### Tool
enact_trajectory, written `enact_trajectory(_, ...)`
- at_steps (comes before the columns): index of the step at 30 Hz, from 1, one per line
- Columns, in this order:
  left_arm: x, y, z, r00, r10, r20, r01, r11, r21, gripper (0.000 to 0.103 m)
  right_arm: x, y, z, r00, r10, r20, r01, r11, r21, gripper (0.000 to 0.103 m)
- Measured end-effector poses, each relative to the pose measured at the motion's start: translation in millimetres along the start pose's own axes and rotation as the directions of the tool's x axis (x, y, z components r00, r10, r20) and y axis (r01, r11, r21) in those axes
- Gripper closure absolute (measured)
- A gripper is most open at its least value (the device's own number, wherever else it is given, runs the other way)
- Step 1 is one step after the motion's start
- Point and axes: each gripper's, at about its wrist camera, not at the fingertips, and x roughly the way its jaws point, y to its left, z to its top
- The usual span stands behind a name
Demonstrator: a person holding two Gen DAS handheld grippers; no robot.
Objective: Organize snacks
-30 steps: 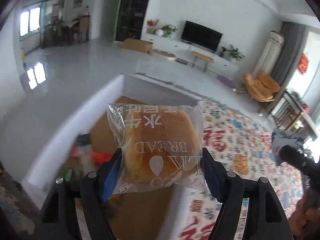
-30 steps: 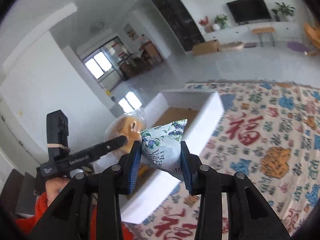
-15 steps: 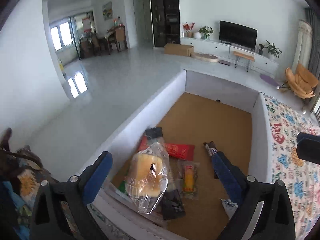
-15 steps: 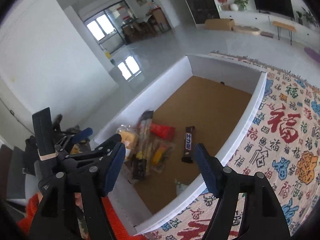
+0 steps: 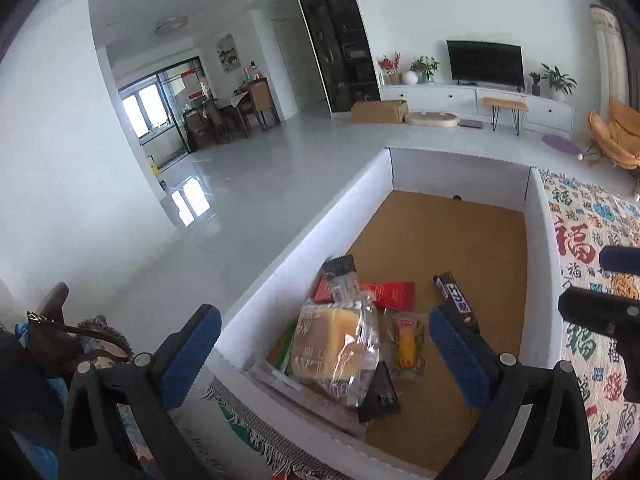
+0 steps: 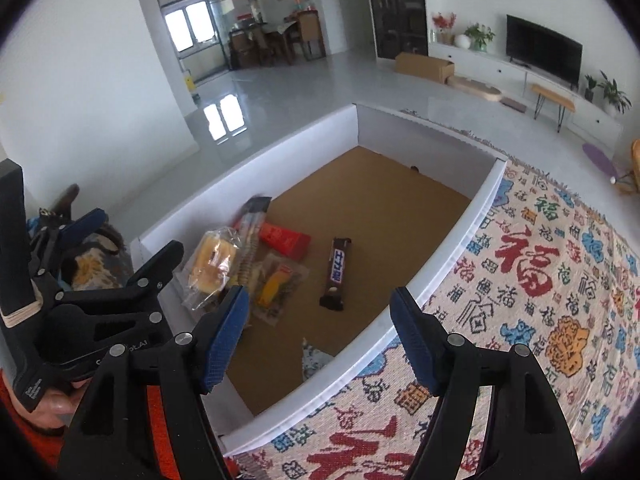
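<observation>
A white box (image 5: 541, 232) with a brown floor holds several snacks. The wrapped milk bread (image 5: 332, 354) lies near its front left corner, beside a red packet (image 5: 390, 293), a yellow snack pack (image 5: 406, 346) and a dark chocolate bar (image 5: 456, 301). My left gripper (image 5: 320, 360) is open and empty above the bread. My right gripper (image 6: 320, 336) is open and empty above the box's (image 6: 460, 240) near wall. The blue-white packet (image 6: 314, 360) lies just inside that wall. The bread (image 6: 210, 266) and chocolate bar (image 6: 337, 272) show there too.
The box sits on a patterned cloth (image 6: 560, 300) with red characters. A dark bag (image 5: 72, 340) lies left of the box. The left gripper's body (image 6: 100, 292) is close beside the right one. Grey floor and a TV (image 5: 484, 60) are beyond.
Both grippers opened and let go: the bread and the blue-white packet dropped into the box. Both grippers have since risen slightly over it.
</observation>
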Motion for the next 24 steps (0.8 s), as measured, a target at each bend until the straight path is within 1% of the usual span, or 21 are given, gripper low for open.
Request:
enact_trajectory(4,0.9,0.4,-2.7,0.999,-0.014,-0.032,0.014,1.0,-0.007,0.0,-1.5,8.3,0.9,0.999,-0.053,0.002,0.053,0.997,-0.048,0.027)
enact_trajectory(7,1.0,0.4,-4.8,0.999,-0.006,-0.044,0.006,1.0,-0.006,0.0,0.2,10.4,-0.1,0.997,-0.075,-0.003,0.074,0.995,-0.064,0.027)
enact_trajectory(17,0.7,2.3,-4.4,0.999,0.008,-0.037,-0.008,1.0,0.003,0.0,10.9,14.5,-5.8,0.996,-0.084,-0.037,0.081,0.994,-0.077,0.027)
enact_trajectory(24,4.5,10.1,-6.6,0.998,-0.013,-0.06,0.011,1.0,-0.029,0.0,15.6,20.8,-4.7,0.996,-0.078,-0.041,0.074,0.994,-0.085,0.027)
